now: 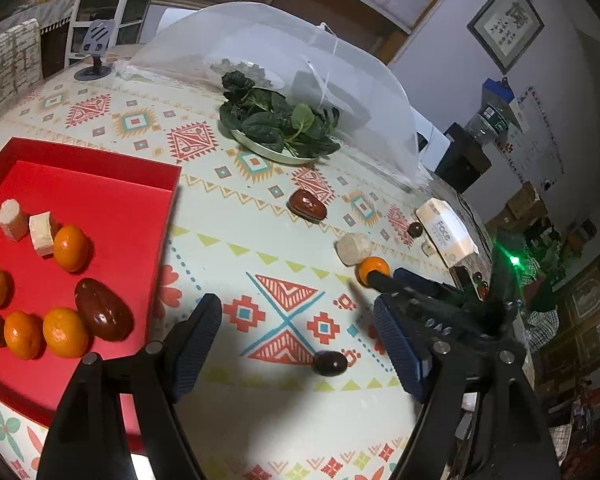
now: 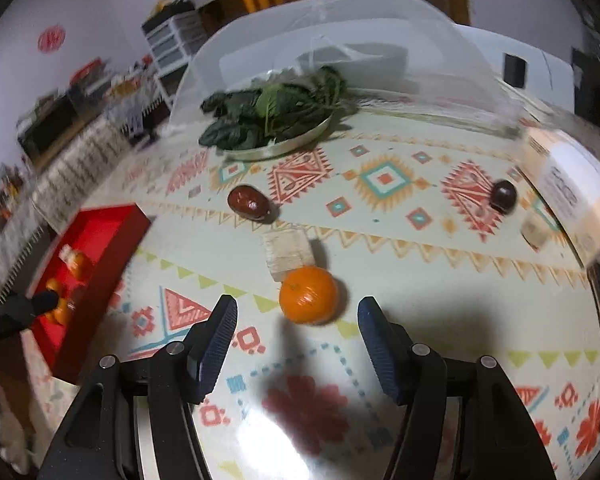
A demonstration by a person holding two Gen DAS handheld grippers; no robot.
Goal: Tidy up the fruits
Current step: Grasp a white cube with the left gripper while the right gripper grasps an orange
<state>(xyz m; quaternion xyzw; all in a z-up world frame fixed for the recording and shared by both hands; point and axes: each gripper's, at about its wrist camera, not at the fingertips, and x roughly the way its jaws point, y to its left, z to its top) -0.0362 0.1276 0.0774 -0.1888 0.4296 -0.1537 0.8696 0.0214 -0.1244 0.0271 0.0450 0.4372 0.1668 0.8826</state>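
Lining up on the loose tangerine

Reaching for the next fruit is where things stand, I'd say. The right gripper has its fingers spread wide with nothing between them, and the tangerine sits on the patterned tablecloth just ahead of the tips, touching a pale cut chunk behind it. The left gripper is also wide and empty, hovering just beside the red tray, which already holds several tangerines, a couple of dates and two pale chunks.

Next move, my guess: push forward so the pads straddle the tangerine, close gently, and try not to shove the chunk along with it. Round fruit likes to roll.

Other strays: a date further back, a dark round fruit near the tissue box, and another dark one close to the left gripper.

Hard to make out: the right view is motion-blurred, so the tray contents there are mush. Left view, the right tool covers part of the tangerine. What's under the mesh food cover, behind the plate of greens, I can't tell.
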